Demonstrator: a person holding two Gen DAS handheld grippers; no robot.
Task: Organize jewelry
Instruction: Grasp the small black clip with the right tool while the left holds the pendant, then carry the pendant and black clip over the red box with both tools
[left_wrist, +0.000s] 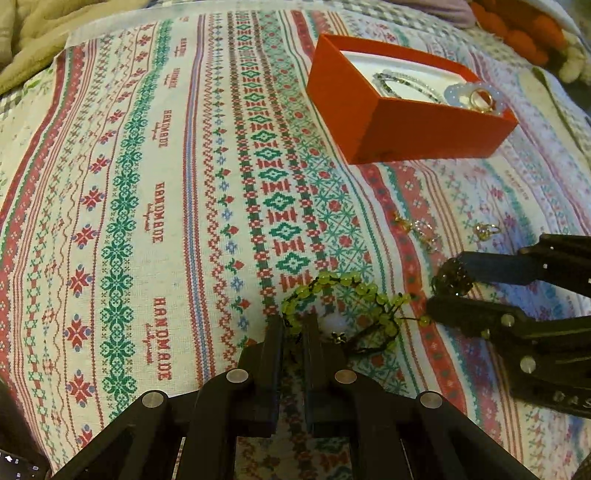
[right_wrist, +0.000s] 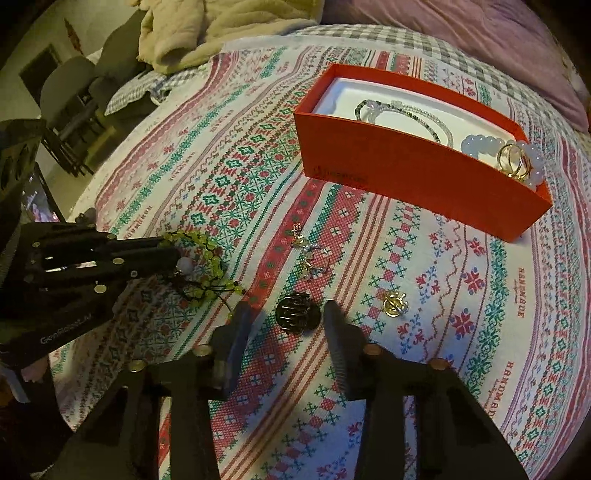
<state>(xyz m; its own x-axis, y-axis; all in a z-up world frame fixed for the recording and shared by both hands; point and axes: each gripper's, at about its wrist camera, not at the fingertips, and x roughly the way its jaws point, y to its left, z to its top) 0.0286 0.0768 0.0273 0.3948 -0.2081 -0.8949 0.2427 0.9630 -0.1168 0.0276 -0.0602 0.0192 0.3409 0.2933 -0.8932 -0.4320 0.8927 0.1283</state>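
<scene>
A green bead bracelet (left_wrist: 354, 295) with one white bead lies on the patterned cloth. My left gripper (left_wrist: 293, 321) is shut on the bracelet's near edge, and the right wrist view shows the left gripper (right_wrist: 173, 248) coming in from the left onto the bracelet (right_wrist: 207, 258). A dark sparkly round piece (right_wrist: 297, 314) rests on the cloth between the fingers of my right gripper (right_wrist: 286, 306). A gap still shows on the piece's left side. The left wrist view has the right gripper (left_wrist: 445, 282) straddling the dark piece (left_wrist: 452, 282).
A red box (right_wrist: 406, 177) farther back holds thin bead strands, a pale blue bead bracelet (right_wrist: 484, 146) and gold rings (right_wrist: 513, 160). Small gold earrings (right_wrist: 308, 254) and a gold ring (right_wrist: 394, 304) lie loose on the cloth. A beige blanket (right_wrist: 221, 29) lies at the far edge.
</scene>
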